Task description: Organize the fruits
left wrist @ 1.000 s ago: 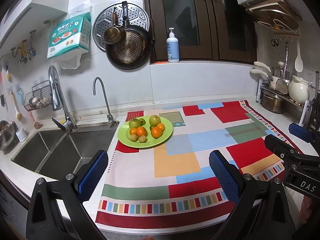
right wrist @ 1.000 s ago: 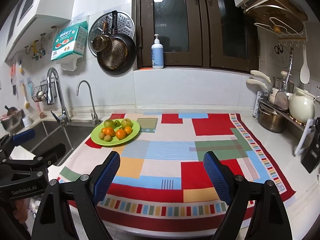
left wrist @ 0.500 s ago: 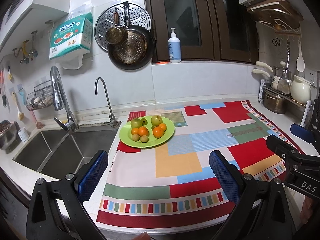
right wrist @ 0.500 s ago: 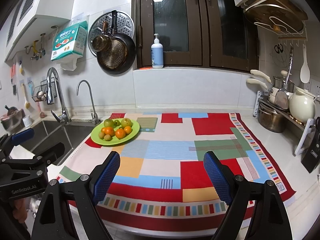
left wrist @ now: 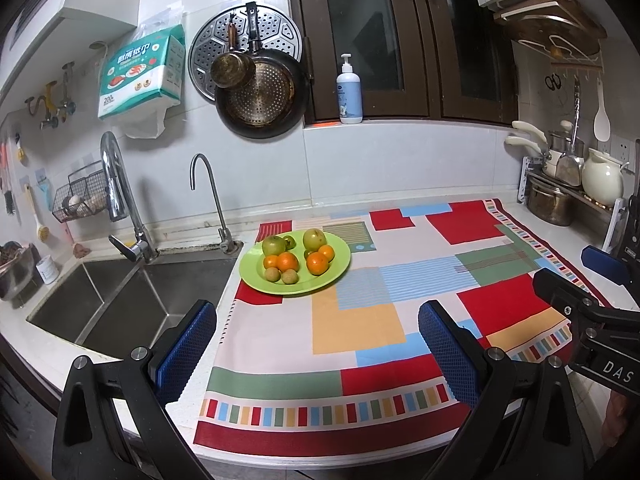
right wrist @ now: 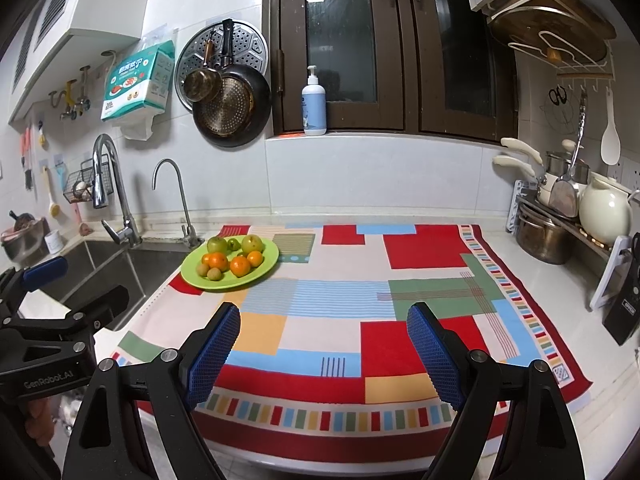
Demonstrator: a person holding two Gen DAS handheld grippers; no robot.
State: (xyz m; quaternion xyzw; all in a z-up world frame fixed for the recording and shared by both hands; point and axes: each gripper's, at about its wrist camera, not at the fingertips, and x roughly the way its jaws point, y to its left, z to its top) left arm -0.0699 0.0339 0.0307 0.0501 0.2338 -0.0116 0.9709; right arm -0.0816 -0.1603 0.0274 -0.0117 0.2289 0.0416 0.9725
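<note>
kitchen counter, a patchwork cloth (left wrist: pixel 360 320) spread beside the sink (left wrist: pixel 120 300). ahead and to the left of the left gripper (left wrist: pixel 316 340) sits the green plate (left wrist: pixel 340 268) of fruits (left wrist: pixel 296 258) — well apart from its wide-spread jaws. right gripper (right wrist: pixel 324 344) likewise gapes wide with nothing held — the plate lies forward-left of it.

The black body of the right gripper (left wrist: pixel 600 276), seen at the edge of the left wrist view, carries white letters "DAS". The black body of the left gripper (right wrist: pixel 76 288), seen in the right wrist view, reads "GenRobot.AI". The teal-and-white paper towel pack (left wrist: pixel 141 74) hanging on the tiled wall shows "200" and Chinese characters too small to read surely.
</note>
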